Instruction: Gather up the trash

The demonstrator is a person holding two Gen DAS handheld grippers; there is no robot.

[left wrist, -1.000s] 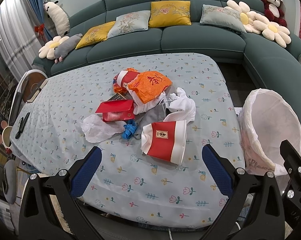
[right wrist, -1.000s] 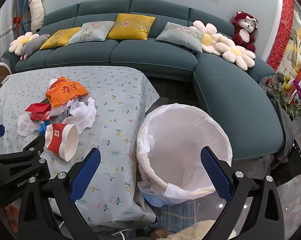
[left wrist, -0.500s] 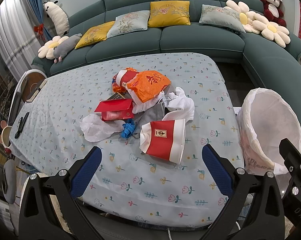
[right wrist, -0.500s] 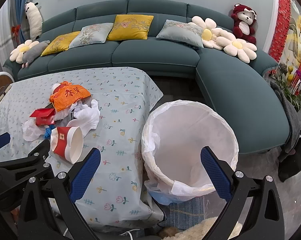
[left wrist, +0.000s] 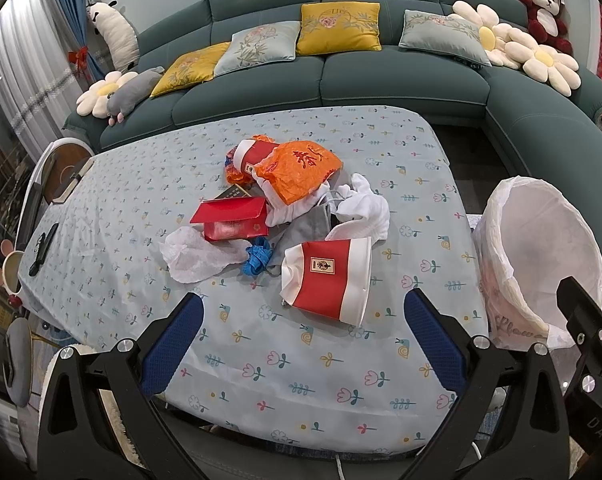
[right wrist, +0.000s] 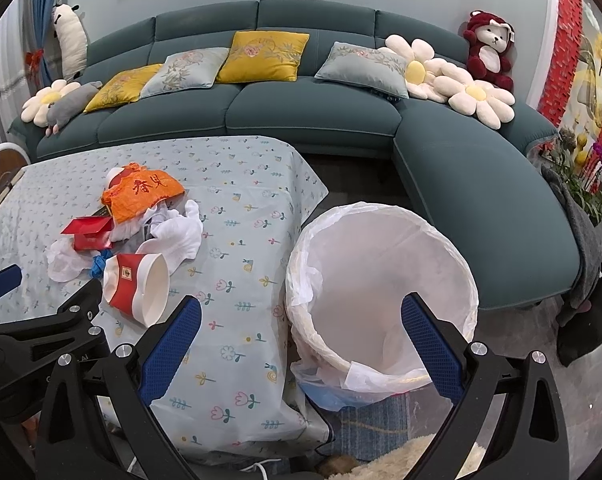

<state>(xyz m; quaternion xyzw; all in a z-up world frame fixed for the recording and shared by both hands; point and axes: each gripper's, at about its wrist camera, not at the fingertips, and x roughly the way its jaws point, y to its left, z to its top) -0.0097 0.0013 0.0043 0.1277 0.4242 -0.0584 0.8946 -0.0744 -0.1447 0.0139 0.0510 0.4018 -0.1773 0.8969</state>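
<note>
A heap of trash lies mid-table: a red and white paper cup on its side nearest me, a red box, an orange bag, white tissue, a white wrapper and a blue scrap. A bin with a white liner stands on the floor right of the table and also shows in the left wrist view. My left gripper is open and empty, short of the cup. My right gripper is open and empty above the bin's near rim.
The table has a pale blue flowered cloth. A teal corner sofa with cushions and plush toys wraps the far and right sides. A black remote lies at the table's left edge. A plant stands far right.
Both grippers have drawn back and risen slightly. The right view has lifted, showing more of the bin's inside. Nothing was picked up.
</note>
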